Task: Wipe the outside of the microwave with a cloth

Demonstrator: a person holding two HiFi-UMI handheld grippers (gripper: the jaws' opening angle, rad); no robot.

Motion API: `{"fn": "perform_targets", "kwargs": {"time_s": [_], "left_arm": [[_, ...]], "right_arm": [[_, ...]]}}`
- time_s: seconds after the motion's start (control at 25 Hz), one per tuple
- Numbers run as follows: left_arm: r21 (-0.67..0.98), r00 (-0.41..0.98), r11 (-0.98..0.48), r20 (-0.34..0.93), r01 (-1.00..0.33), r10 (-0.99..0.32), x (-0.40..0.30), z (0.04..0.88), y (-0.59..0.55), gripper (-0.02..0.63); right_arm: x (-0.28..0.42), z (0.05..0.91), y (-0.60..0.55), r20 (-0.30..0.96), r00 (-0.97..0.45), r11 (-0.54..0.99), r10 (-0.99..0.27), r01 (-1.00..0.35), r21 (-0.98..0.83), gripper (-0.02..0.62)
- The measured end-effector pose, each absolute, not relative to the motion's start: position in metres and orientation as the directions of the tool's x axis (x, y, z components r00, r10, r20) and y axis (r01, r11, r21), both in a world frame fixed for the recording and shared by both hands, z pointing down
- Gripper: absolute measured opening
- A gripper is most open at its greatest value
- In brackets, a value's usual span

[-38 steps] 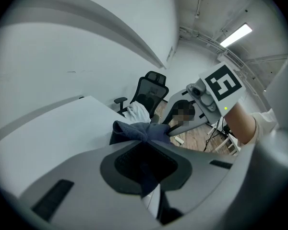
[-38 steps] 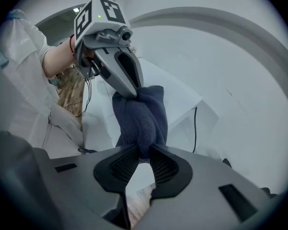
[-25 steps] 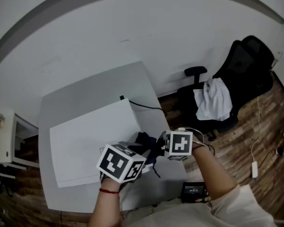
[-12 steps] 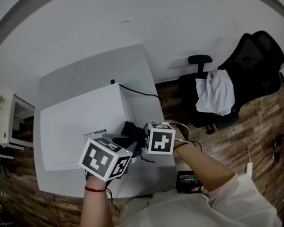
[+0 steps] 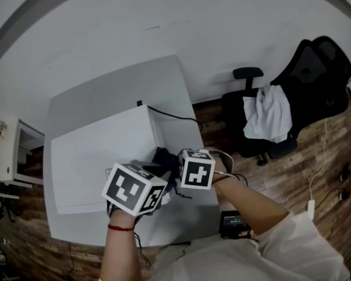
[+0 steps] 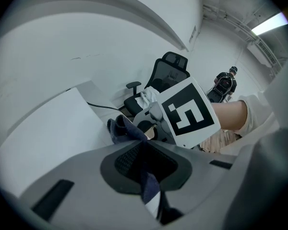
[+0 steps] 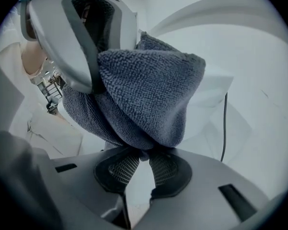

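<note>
— While the cloth (image 7: 149, 95) is gripped from both sides, what is recorded of each hold?

— The left hand-held gripper (image 6: 137, 145) is closed on a fold of the cloth, which is drawn deep between its pads. The right hand-held gripper (image 7: 143, 153) is pinched on a small tuft at its very tips, with the jaws nearly together. The cloth is bunched between the two, over the right corner of the microwave (image 5: 99, 152) nearest the person. The microwave is stood on the counter (image 5: 120, 89). Whether the cloth is touching the casing cannot be told.

— What risk is noted?

— The right hold is judged the weaker. If the cloth is dragged across the top, the tuft may be pulled from the tips by friction. If the bunch is not spread, only a narrow strip would be wiped. If the jaws are pressed down with it, the casing could be scraped by hard plastic instead of cloth. The cable (image 5: 171, 115) behind the microwave could be snagged if the rear face is reached without care.
</note>
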State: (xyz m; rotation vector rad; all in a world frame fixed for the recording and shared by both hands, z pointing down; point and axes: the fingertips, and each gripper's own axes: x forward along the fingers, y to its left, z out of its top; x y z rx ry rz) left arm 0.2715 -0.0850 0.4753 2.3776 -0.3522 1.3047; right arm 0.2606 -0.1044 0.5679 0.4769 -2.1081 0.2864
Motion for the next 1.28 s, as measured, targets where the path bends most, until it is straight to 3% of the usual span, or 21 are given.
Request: {"fn": "perform_targets", "kwargs": {"time_s": [0.64, 1.28], "left_arm": [[0.198, 0.532, -0.871, 0.843, -0.451, -0.084, 0.284, 0.475, -0.149, 0.025], [0.152, 0.512, -0.866, 0.848, -0.476, -0.133, 0.294, 0.475, -0.208, 0.025]], "right_arm": [[0.280, 0.579, -0.166, 0.819, -0.492, 0.824, -0.295, -0.565, -0.043, 0.083], [0.289, 0.577, -0.229, 0.772, -0.519, 0.796, -0.368, -0.604, -0.027, 0.083]]}}
